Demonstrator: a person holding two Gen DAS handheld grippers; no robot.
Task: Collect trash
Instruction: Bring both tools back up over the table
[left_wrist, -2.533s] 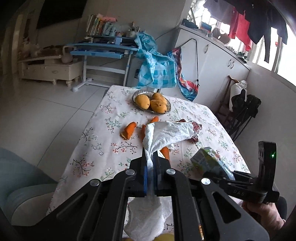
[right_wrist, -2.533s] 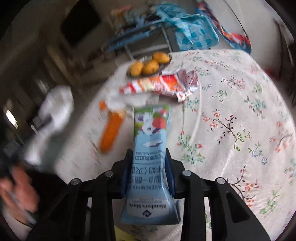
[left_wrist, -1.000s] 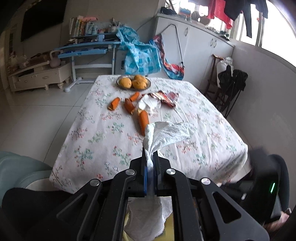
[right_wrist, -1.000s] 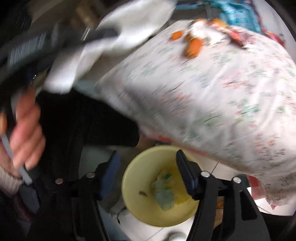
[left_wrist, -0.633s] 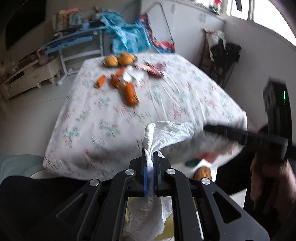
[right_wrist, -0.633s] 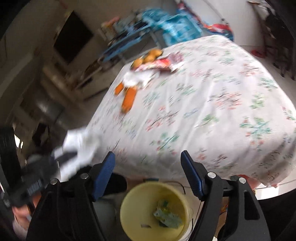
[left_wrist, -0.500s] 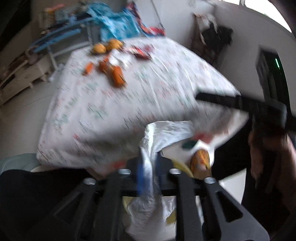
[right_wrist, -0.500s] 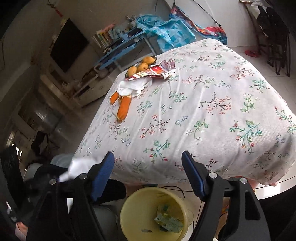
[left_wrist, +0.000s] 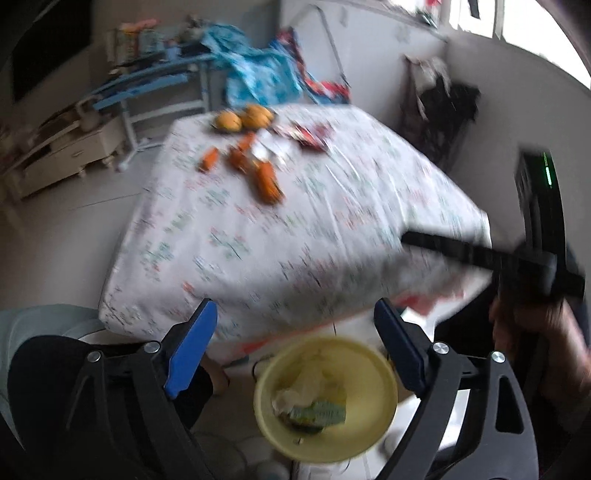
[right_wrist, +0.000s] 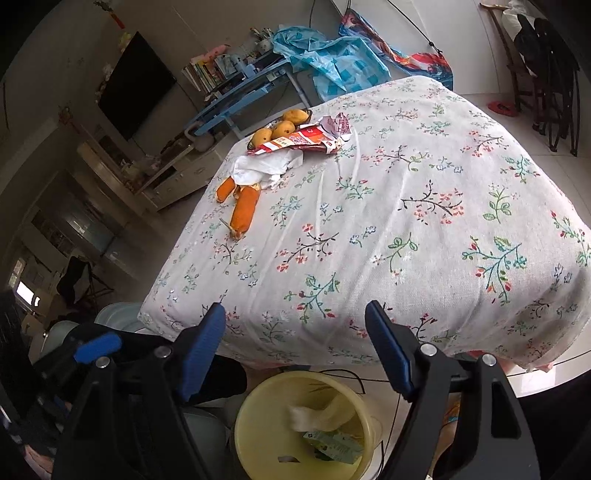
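A yellow bin (left_wrist: 384, 373) stands on the floor at the near edge of the flowered table (left_wrist: 295, 229). A crumpled white tissue (left_wrist: 306, 380) and a green milk carton (left_wrist: 317, 411) lie inside it. My left gripper (left_wrist: 293, 306) hangs above the bin, its jaws opening with nothing between them. My right gripper (right_wrist: 294, 308) is open and empty too, over the same bin (right_wrist: 251, 406) and facing the table. A red snack wrapper (right_wrist: 306, 138), white paper (right_wrist: 266, 166) and orange peel pieces (right_wrist: 243, 210) lie at the table's far end.
A plate of mangoes (right_wrist: 280, 127) sits behind the wrapper. A blue desk (right_wrist: 240, 92) and draped cloth stand beyond the table, dark chairs (right_wrist: 554, 81) to the right. A hand (left_wrist: 535, 332) holds the right gripper. Dark-clothed legs sit beside the bin.
My left gripper has opened, and the white tissue it held now lies in the bin. My right gripper swung up from over the bin to face the table and stayed empty.
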